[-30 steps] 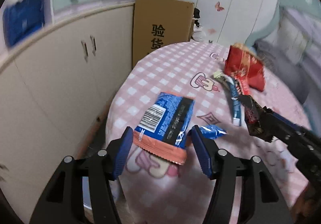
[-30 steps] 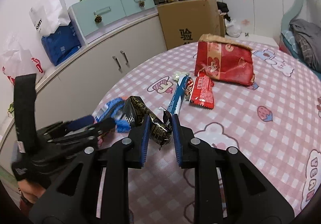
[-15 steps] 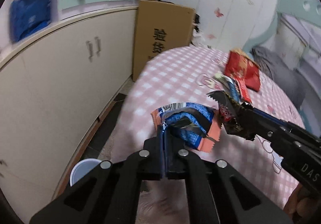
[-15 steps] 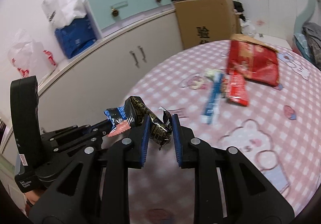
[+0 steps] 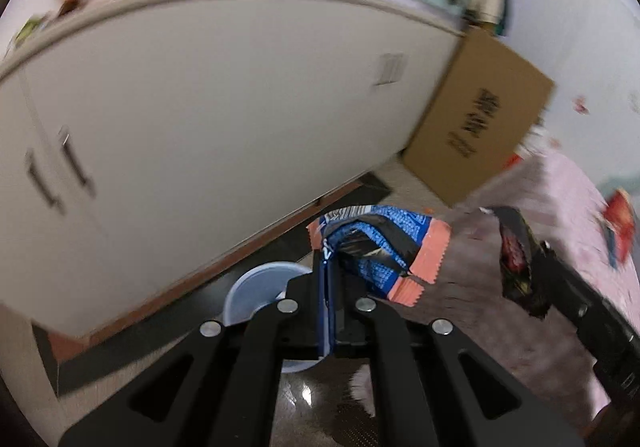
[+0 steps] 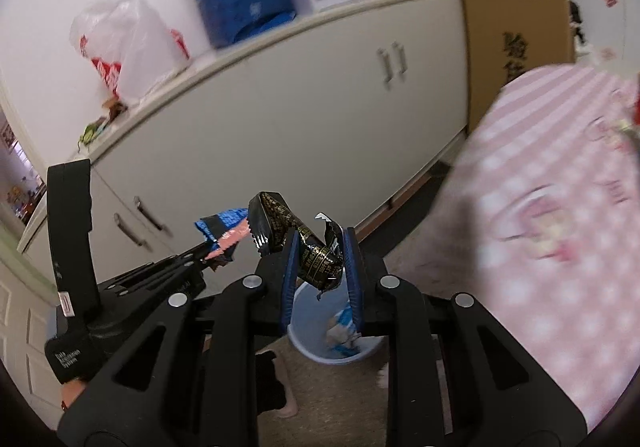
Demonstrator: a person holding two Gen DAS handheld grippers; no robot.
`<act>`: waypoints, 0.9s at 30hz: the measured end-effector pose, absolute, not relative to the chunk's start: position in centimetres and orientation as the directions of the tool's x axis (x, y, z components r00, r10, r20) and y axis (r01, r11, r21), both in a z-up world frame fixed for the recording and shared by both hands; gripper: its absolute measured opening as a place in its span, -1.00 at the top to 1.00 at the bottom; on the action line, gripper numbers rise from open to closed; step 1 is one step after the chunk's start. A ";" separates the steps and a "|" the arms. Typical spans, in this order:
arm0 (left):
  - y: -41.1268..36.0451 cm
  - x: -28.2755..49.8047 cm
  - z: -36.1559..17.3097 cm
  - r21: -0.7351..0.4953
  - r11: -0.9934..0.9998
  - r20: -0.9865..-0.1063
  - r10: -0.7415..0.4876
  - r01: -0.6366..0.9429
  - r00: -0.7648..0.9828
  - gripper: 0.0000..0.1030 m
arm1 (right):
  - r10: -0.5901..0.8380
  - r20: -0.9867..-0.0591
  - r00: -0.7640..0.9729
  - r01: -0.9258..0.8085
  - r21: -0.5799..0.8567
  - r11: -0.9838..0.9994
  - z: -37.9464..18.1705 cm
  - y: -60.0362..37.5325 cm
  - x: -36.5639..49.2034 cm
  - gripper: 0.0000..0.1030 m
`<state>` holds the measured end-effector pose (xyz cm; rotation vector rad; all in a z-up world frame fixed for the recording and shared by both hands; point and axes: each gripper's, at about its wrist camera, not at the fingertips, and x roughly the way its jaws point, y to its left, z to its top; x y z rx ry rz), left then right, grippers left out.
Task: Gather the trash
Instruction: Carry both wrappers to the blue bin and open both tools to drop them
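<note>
My left gripper is shut on a crumpled blue and orange snack wrapper, held off the table's left edge above the floor. A pale blue trash bin stands on the floor just below it. My right gripper is shut on a black and gold wrapper, held above the same bin, which holds some blue trash. The right gripper and its black wrapper show at the right of the left wrist view; the left gripper and its blue wrapper show at the left of the right wrist view.
A white cabinet run lies close behind the bin. A cardboard box stands on the floor by the round pink-checked table. Red wrappers lie on the table, blurred.
The left gripper closed on the blue wrapper and lifted it off the table. Both grippers swung left off the table's edge and now hang over the bin.
</note>
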<state>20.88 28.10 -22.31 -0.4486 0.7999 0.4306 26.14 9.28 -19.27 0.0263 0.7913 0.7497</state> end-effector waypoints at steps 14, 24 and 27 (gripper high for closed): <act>34.7 22.8 -32.1 -0.234 0.757 -0.873 0.113 -0.610 0.475 0.97 | 0.593 -0.722 0.358 -0.584 0.322 0.745 -29.1 16.6 28.6 -0.05; 33.6 25.0 -37.1 -0.254 0.776 -0.914 0.002 -0.577 0.405 0.95 | 0.536 -0.765 0.357 -0.567 0.279 0.775 -31.6 16.8 29.2 -0.16; 33.5 25.4 -37.8 -0.258 0.774 -0.919 -0.012 -0.578 0.395 0.90 | 0.524 -0.770 0.365 -0.557 0.270 0.785 -32.1 16.6 29.5 -0.18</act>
